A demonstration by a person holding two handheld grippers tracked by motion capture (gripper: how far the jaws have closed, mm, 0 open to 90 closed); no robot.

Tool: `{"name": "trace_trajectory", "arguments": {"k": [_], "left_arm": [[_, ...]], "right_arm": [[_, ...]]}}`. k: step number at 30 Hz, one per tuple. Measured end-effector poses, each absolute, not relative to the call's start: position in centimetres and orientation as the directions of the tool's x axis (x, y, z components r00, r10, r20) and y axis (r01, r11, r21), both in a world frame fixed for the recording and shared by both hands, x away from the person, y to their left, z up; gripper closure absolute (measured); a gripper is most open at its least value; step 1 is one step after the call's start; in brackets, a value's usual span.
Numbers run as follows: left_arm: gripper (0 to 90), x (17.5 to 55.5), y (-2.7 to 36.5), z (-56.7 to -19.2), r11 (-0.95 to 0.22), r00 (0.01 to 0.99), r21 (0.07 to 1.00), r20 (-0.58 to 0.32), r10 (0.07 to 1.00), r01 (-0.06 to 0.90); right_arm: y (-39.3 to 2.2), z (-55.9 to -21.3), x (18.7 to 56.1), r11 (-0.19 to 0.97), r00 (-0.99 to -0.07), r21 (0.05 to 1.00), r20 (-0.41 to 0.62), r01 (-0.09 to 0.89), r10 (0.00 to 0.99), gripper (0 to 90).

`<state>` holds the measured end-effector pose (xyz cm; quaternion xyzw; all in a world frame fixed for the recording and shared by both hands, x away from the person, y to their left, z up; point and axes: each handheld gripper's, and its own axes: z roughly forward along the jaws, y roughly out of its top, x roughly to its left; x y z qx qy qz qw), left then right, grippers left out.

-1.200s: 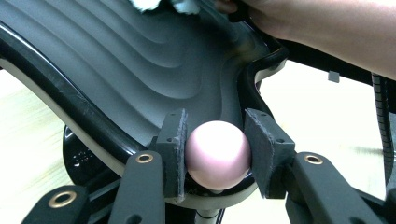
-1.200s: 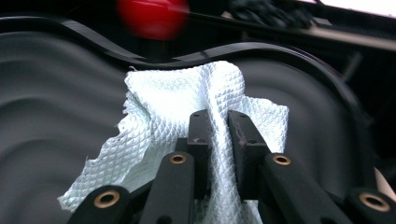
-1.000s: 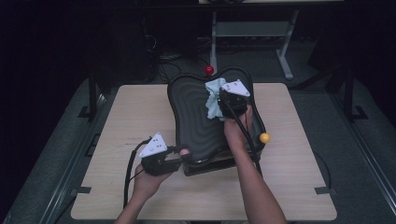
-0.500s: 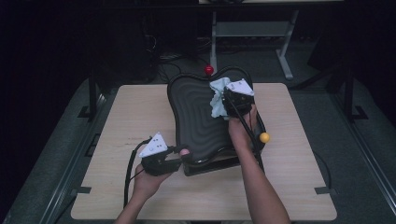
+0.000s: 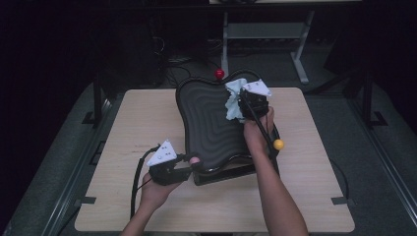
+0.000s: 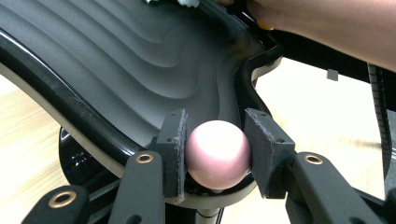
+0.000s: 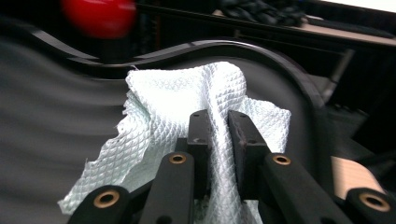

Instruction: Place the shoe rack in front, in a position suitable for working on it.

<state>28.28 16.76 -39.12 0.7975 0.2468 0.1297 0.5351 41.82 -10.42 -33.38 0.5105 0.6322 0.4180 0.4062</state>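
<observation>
Cloth pressed on ridged board, near knob clamped.

Right gripper (image 5: 244, 104) had its jaws nearly together, pinching a fold of pale waffle-weave cloth (image 7: 187, 121) against the far right part of the black ridged board (image 5: 211, 123), near its rim. Left gripper (image 6: 215, 154) sat at the board's near edge, jaws part-open and closed on a pink ball knob (image 6: 218, 154), pads touching both sides. A red knob (image 5: 219, 73) stood at the far edge, a yellow knob (image 5: 278, 144) at the right side. Board rested on a wooden table (image 5: 137, 123).
</observation>
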Motion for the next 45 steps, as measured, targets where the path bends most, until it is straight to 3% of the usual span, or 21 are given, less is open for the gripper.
{"name": "trace_trajectory", "arguments": {"k": [4,10,16,22,28,34,39,45], "left_arm": [[60.3,28.3,16.8,-39.1,-0.305,0.844,0.917,-0.058,0.534,0.256],[60.3,28.2,16.7,-39.1,-0.310,0.844,0.916,-0.054,0.533,0.254],[60.3,28.3,16.7,-39.1,-0.306,0.846,0.916,-0.061,0.529,0.258],[60.3,28.3,16.7,-39.1,-0.308,0.846,0.916,-0.058,0.530,0.256],[60.3,28.3,16.7,-39.1,-0.308,0.845,0.916,-0.058,0.531,0.256],[60.3,28.3,16.6,-39.1,-0.309,0.847,0.916,-0.057,0.528,0.255],[60.3,28.3,16.6,-39.2,-0.308,0.847,0.917,-0.057,0.528,0.254],[60.3,28.3,16.5,-39.1,-0.313,0.848,0.915,-0.056,0.527,0.254]], "right_arm": [[-11.5,-33.4,42.2,0.096,-0.102,0.942,-0.066,0.320,0.993,79.4],[-9.6,-33.1,42.5,0.158,-0.170,0.944,-0.111,0.291,0.979,79.4],[-11.0,-32.6,43.9,0.100,-0.097,0.943,-0.073,0.316,0.993,79.4],[-8.4,-32.3,44.1,0.174,-0.171,0.944,-0.129,0.281,0.977,79.3],[-10.6,-31.9,45.3,0.105,-0.090,0.943,-0.080,0.315,0.993,79.2],[-8.8,-32.0,45.1,0.160,-0.165,0.943,-0.115,0.291,0.980,78.7],[-11.3,-32.1,45.4,0.120,-0.074,0.938,-0.101,0.325,0.992,78.9],[-9.9,-32.7,44.3,0.106,-0.136,0.946,-0.067,0.306,0.988,79.0]]}}
